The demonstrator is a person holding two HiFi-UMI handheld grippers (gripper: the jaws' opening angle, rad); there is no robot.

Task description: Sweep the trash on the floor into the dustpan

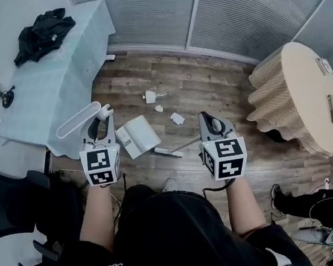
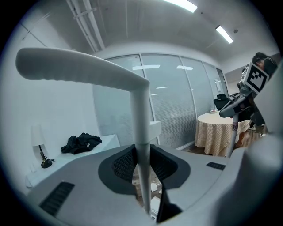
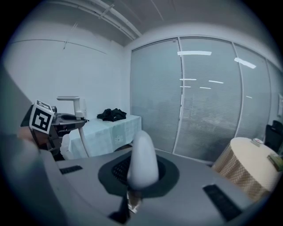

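Matt white plastic dustpan [image 1: 138,136] (wood-plank floor [image 1: 209,87])

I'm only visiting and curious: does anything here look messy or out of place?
Yes. A few white scraps lie scattered on the wooden floor, just beyond the dustpan. A dark garment also lies crumpled on the pale table.

A black heap of clothes [image 1: 42,31] lies on a long counter [image 1: 52,96] with a pale cloth, a round counter [image 1: 305,80] stands far off at the right, and a black chair [image 1: 11,204] sits at the left.
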